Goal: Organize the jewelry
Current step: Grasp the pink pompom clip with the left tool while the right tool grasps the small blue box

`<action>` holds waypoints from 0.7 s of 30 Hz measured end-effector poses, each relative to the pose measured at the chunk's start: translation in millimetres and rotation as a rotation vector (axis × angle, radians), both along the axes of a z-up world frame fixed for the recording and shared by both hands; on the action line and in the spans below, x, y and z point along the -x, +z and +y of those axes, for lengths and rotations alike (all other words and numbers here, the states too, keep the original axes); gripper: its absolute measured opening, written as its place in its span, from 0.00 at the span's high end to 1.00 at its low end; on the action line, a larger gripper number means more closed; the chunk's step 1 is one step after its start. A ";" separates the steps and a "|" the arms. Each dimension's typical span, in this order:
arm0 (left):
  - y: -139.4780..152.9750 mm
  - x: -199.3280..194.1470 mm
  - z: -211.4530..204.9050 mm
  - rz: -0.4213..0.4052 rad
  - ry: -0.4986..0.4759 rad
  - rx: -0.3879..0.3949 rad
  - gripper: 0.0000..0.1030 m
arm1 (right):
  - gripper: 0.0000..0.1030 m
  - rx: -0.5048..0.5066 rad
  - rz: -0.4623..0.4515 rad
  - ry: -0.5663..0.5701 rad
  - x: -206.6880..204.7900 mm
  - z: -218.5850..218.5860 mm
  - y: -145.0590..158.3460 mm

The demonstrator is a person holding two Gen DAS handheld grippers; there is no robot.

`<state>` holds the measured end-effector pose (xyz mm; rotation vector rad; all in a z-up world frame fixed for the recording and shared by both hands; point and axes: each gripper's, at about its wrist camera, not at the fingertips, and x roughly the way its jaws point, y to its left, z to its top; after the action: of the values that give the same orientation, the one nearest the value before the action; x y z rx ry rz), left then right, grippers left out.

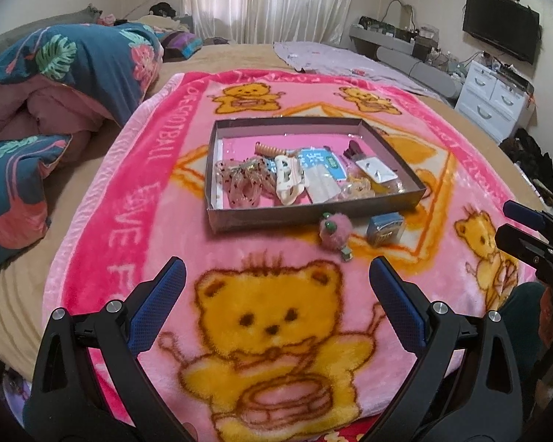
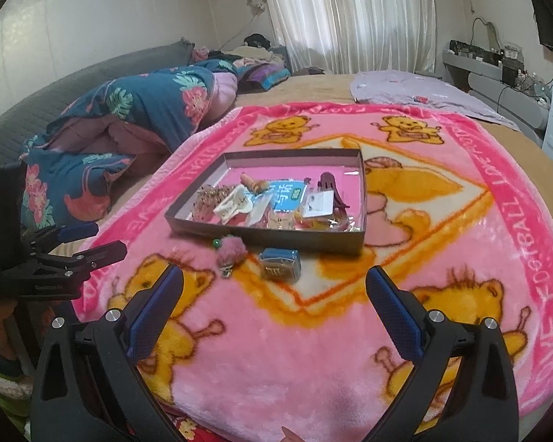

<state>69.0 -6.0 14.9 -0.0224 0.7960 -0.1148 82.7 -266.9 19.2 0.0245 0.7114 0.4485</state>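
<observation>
1. Left wrist view: my left gripper (image 1: pixel 277 280) hangs above the pink bear blanket (image 1: pixel 158 221) with its jaws spread wide and nothing between them.
2. The shallow cardboard tray (image 1: pixel 217 136) is the landmark, lying flat on the blanket ahead of the gripper. Inside it sit glittery hair clips (image 1: pixel 241 184) toward its left wall, a white claw clip (image 1: pixel 287 178) in the middle, a blue card (image 1: pixel 319 162) behind that, and a dark clip (image 1: pixel 352 149) toward its right wall.
3. Just outside the tray's near wall lie a pink pompom charm (image 1: pixel 331 232) and, beside it to the right, a small blue box (image 1: pixel 385 228).
4. My right gripper (image 1: pixel 527 232) enters at the right edge, well apart from the tray.
5. Right wrist view: my right gripper (image 2: pixel 274 281) is likewise fully parted and empty, above the blanket (image 2: pixel 350 350).
6. The tray (image 2: pixel 363 199) lies ahead; the pompom charm (image 2: pixel 232 250) and blue box (image 2: pixel 280 265) rest just in front of its near wall, close together.
7. My left gripper (image 2: pixel 92 239) shows at the left edge, well clear of the tray; this view does not show its jaw state clearly.
</observation>
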 end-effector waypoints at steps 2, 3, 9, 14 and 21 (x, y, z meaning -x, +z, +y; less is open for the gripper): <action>-5.6 -2.9 0.2 0.014 0.000 -0.001 0.10 | 0.04 0.004 0.018 0.000 -5.4 1.3 -7.8; -8.8 -4.8 0.3 0.023 -0.002 -0.001 0.10 | 0.04 0.009 0.028 -0.003 -8.4 1.7 -11.8; -24.5 -13.4 -1.5 0.056 -0.013 -0.008 0.10 | 0.04 0.029 0.067 -0.004 -24.7 6.4 -29.3; -39.7 -20.7 -3.6 0.088 -0.025 -0.011 0.10 | 0.05 0.055 0.112 0.000 -44.9 16.1 -46.4; -56.9 -32.3 -5.5 0.120 -0.039 -0.009 0.10 | 0.19 0.073 0.186 0.044 -74.5 36.5 -69.0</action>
<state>101.3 -11.5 -42.1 -0.0052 0.9167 -0.1478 157.3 -230.4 -49.8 -0.0182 0.9122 0.4663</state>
